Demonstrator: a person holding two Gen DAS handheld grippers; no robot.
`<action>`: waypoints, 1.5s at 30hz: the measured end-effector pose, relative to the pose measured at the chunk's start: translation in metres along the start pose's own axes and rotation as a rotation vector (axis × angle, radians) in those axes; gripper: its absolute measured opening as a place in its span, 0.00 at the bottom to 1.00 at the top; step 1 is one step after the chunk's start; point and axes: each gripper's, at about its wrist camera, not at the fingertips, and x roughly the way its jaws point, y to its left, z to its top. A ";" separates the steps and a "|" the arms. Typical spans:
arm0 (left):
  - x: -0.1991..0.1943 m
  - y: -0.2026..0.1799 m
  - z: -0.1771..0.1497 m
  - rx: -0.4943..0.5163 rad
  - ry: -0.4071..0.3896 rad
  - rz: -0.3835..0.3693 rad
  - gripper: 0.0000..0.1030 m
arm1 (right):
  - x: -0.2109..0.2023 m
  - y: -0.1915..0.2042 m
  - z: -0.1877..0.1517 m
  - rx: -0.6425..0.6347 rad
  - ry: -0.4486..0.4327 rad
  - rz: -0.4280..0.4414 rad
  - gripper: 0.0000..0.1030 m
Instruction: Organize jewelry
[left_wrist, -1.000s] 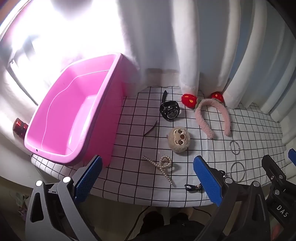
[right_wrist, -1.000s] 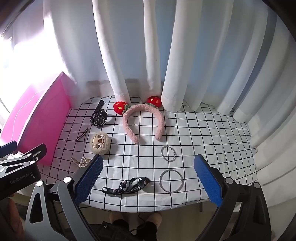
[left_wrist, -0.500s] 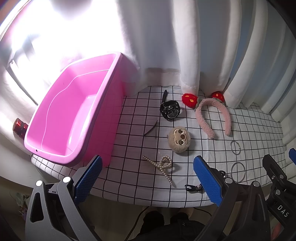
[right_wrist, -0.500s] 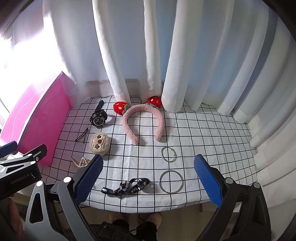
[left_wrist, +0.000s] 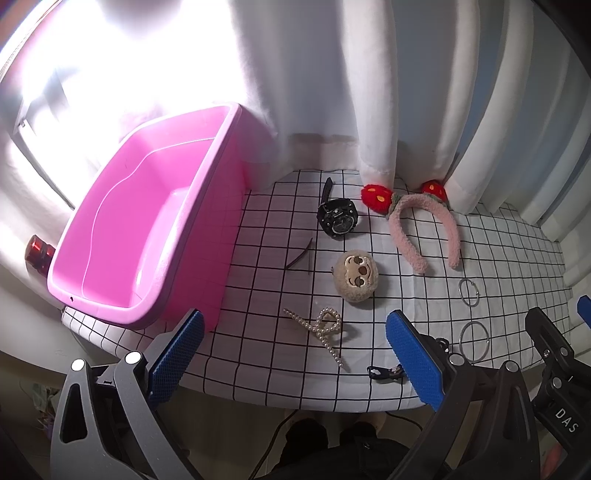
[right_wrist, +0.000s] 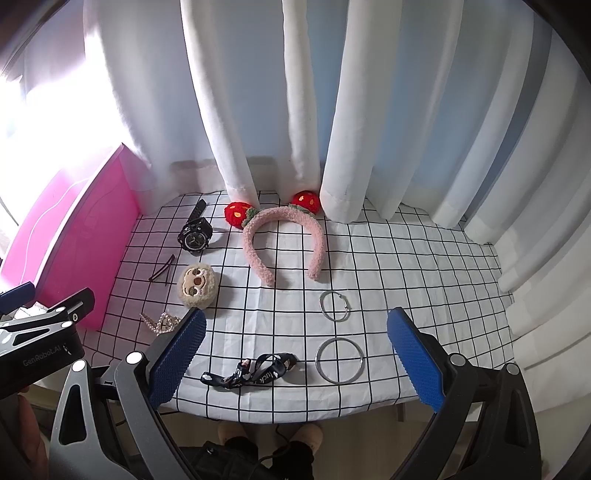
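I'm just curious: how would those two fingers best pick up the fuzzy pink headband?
Probably by one side arm of the headband, coming straight down with a finger on each side. It lies flat, its open ends toward the near table edge, and the arm is narrow enough to pinch.

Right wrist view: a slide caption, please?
Open right gripper above headband, watch, rings on checked cloth.
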 end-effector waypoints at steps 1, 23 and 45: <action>0.000 0.000 0.000 0.000 0.000 0.000 0.94 | -0.001 -0.001 -0.001 0.001 -0.002 0.001 0.91; 0.008 -0.018 -0.004 0.009 0.048 -0.026 0.94 | 0.005 -0.025 -0.014 0.046 0.023 0.034 0.91; 0.120 -0.002 -0.069 -0.121 0.187 -0.008 0.94 | 0.107 -0.098 -0.085 0.106 0.182 0.041 0.91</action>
